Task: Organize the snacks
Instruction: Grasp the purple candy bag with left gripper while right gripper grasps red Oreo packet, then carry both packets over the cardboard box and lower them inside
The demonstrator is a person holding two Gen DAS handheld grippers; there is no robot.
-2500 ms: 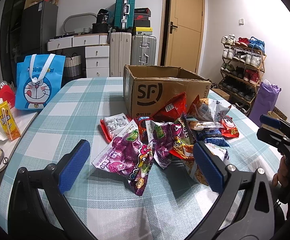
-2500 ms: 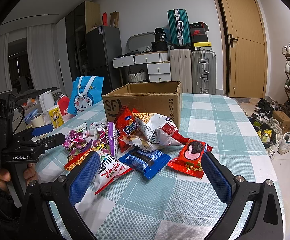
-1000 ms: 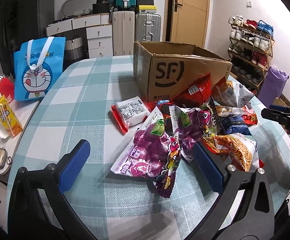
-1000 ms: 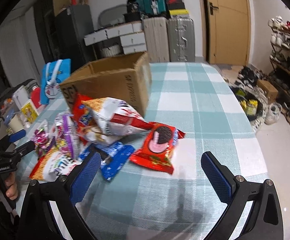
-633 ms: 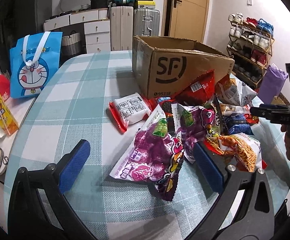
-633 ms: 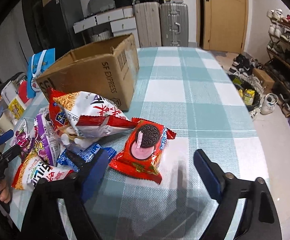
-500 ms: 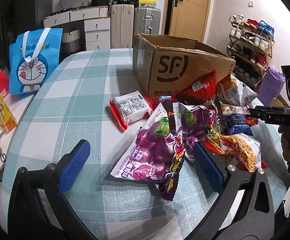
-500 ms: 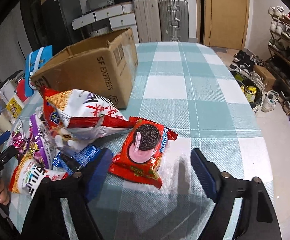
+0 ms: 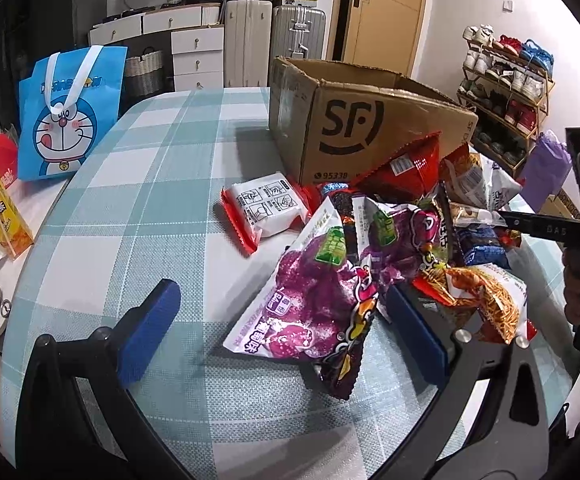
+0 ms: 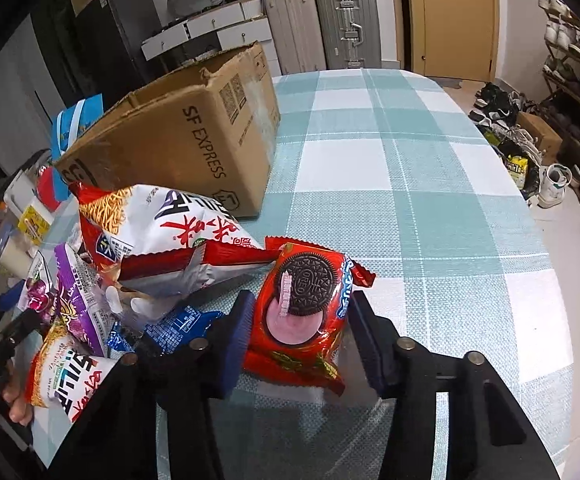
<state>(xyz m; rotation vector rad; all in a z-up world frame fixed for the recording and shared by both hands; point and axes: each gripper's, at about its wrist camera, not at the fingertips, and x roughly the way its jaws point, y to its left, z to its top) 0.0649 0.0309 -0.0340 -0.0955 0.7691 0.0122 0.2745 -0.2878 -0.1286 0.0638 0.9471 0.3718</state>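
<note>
Red Oreo packet (image 10: pixel 297 316) on the counter (image 10: pixel 409 208), clamped between the right gripper (image 10: pixel 299 344) jaws at the pile's edge; left gripper (image 9: pixel 282 332) jaws wide, empty. Pick-up step, probably. Next: lifting toward the cardboard box (image 10: pixel 178 136), likely.

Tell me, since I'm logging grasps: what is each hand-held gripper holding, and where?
The right hand-held gripper pinches the red cookie pack across its two long sides. The left hand-held gripper holds nothing.
</note>
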